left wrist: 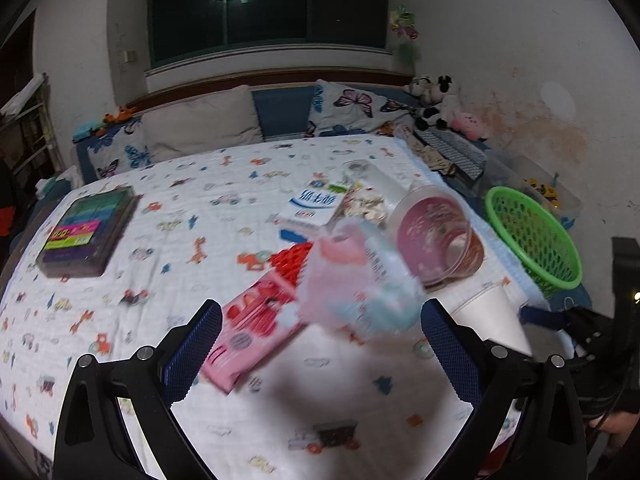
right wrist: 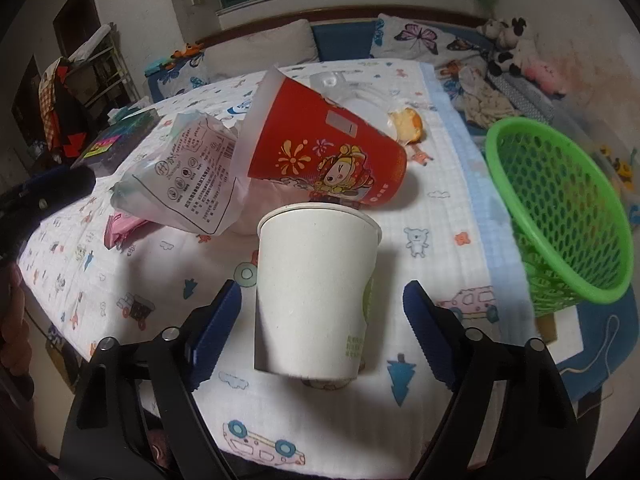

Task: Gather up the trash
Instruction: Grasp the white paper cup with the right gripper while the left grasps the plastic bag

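Landmark: the green basket point(right wrist: 560, 216), standing off the bed's right edge; every place below is told from it.
My right gripper point(right wrist: 322, 308): jaws apart, one blue pad on each side of the white cup point(right wrist: 316, 292), a gap showing at both pads, so I have nothing clamped.
White cup: upright on the bed sheet point(right wrist: 432, 216), just left of the basket, between my right fingers point(right wrist: 216, 332).
Red cup point(right wrist: 328, 148): on its side behind the white cup, left of the basket, mouth turned away from it.
Clear bag point(right wrist: 188, 184): crumpled, printed, leaning against the red cup's mouth, further left of the basket.
Bun point(right wrist: 408, 124): on the sheet past the red cup, up and left of the basket.
My left gripper point(left wrist: 322, 336): jaws wide, nothing between the pads; it hangs over the sheet well left of the basket.
Pink packet point(left wrist: 256, 328): flat on the sheet by my left-hand pad, far side of the trash heap from the basket.
Marker box point(left wrist: 88, 232): near the bed's left edge, farthest from the basket.
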